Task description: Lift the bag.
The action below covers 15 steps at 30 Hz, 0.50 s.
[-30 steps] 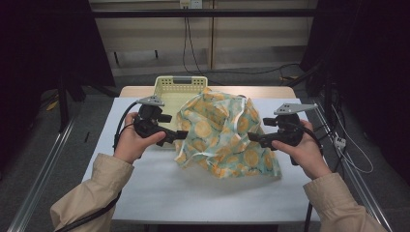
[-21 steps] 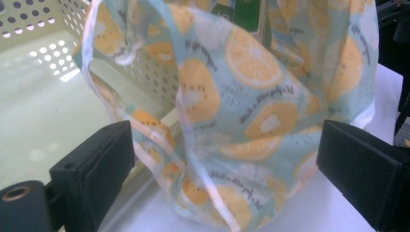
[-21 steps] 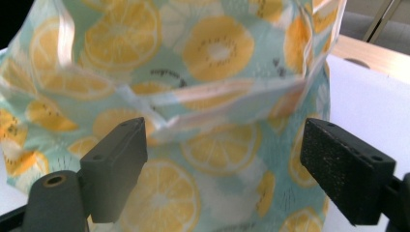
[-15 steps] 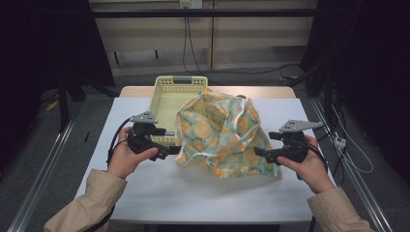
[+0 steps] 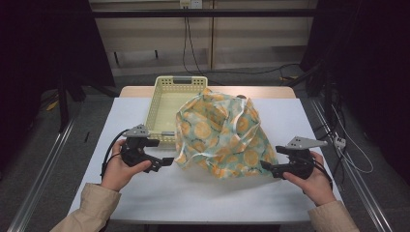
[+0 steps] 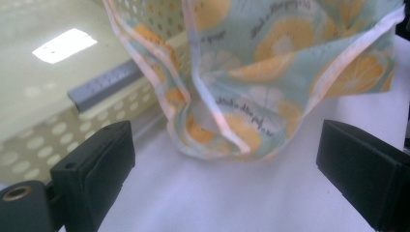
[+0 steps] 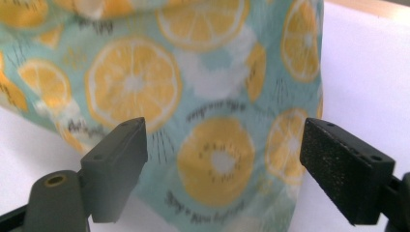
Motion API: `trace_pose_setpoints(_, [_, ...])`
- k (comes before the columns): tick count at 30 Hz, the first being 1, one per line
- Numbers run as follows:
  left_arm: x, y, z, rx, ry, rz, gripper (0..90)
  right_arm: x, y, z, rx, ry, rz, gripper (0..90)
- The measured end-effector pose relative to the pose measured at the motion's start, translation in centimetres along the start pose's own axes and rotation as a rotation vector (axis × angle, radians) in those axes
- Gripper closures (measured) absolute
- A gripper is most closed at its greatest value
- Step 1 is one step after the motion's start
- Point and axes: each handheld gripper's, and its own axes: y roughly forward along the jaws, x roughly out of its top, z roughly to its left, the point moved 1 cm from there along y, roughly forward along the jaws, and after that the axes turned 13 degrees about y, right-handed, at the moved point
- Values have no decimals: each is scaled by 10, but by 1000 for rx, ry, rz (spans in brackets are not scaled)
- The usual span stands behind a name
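A light teal cloth (image 5: 225,135) printed with orange slices lies heaped in the middle of the white table (image 5: 203,198). Its far left part rests against a pale yellow perforated basket (image 5: 167,104). My left gripper (image 5: 167,162) is low at the cloth's left front corner, pointing right. Its jaws stand wide open, and a folded cloth corner (image 6: 232,130) lies just ahead of the left gripper (image 6: 227,145), untouched. My right gripper (image 5: 266,167) is at the cloth's right front edge, pointing left. It too is open, with the printed cloth (image 7: 212,96) hanging in front of the right gripper (image 7: 225,140).
The basket's (image 6: 58,96) side wall is close on the left in the left gripper view. A bare strip of table runs along the near edge. Metal rails flank the table, and cables (image 5: 348,150) hang off its right side.
Both hands have come down and toward the near edge of the table, so the grippers now sit low at the cloth's front corners. The cloth has barely shifted.
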Motion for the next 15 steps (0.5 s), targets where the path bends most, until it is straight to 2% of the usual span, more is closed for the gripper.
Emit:
trace_pose_setpoints(4, [-11,1,-1,-10,-12,-2,65,-12,0,-2,-5,7,-4,168])
trace_pose_setpoints(5, [-14,2,-2,1,-14,1,65,-14,0,-2,-7,8,-2,168])
trace_pose_setpoints(10, [-26,2,-3,6,-32,-7,65,-25,-3,-3,-5,24,-22,166])
trace_pose_setpoints(12, [-31,2,-4,5,-26,-5,65,-31,-1,-2,-13,11,-10,166])
trace_pose_setpoints(15, [-39,3,-3,7,-42,3,66,-37,1,0,-13,4,5,166])
